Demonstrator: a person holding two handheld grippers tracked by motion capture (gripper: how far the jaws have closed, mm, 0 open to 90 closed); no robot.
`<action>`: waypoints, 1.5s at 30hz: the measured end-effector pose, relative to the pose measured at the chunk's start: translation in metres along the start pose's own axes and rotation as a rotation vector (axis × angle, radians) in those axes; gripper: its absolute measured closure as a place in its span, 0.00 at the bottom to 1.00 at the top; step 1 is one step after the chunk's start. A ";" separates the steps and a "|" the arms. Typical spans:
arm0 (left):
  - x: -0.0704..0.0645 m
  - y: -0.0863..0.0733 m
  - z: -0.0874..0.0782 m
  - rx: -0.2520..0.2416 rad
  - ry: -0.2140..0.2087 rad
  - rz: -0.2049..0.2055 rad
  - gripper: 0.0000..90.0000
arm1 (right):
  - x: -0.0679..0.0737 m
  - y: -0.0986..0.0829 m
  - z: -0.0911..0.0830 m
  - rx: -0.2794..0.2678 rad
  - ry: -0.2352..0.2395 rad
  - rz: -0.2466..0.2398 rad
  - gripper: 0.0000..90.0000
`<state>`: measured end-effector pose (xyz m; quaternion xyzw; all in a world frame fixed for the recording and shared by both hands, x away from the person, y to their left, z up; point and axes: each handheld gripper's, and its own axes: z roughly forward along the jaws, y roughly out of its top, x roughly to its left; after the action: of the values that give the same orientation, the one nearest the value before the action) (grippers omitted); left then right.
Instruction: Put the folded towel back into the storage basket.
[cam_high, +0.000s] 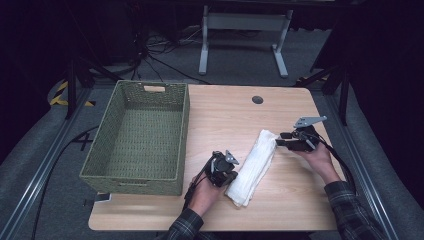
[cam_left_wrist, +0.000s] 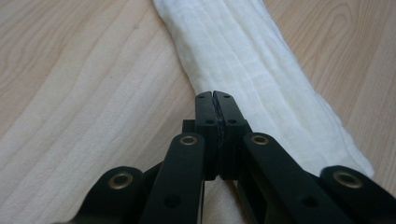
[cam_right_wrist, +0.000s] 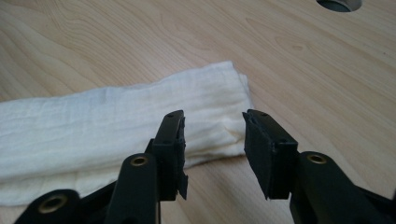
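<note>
A white folded towel (cam_high: 252, 162) lies as a long strip on the wooden table (cam_high: 225, 115), running from near the front edge toward the back right. My left gripper (cam_high: 229, 174) is at the towel's near left side, held in a hand. In the left gripper view its jaws (cam_left_wrist: 215, 95) are pressed together, with their tips at the left edge of the towel (cam_left_wrist: 252, 60) and no cloth seen between them. My right gripper (cam_high: 281, 141) is at the far end of the towel. Its jaws (cam_right_wrist: 215, 135) stand open just short of the towel's end (cam_right_wrist: 93, 126).
A green woven basket (cam_high: 145, 175) with nothing in it takes up the table's left half. A round cable hole (cam_high: 257, 99) sits near the back edge. Bare wood lies right of the towel and behind it. A dark floor with cables surrounds the table.
</note>
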<state>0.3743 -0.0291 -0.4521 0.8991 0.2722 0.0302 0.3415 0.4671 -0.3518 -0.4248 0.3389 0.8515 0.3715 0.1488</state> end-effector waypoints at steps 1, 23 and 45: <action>-0.001 0.000 0.003 0.013 -0.010 0.011 0.99 | 0.002 -0.006 -0.005 -0.010 -0.005 0.008 0.60; -0.038 0.017 0.026 0.010 -0.108 0.151 0.99 | 0.006 -0.023 -0.019 -0.013 0.002 0.009 0.50; -0.040 0.043 0.022 -0.022 -0.184 0.300 0.48 | 0.009 -0.024 -0.017 0.001 0.013 0.002 0.47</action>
<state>0.3660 -0.0889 -0.4365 0.9248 0.1020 0.0014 0.3666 0.4413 -0.3662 -0.4307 0.3374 0.8522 0.3735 0.1428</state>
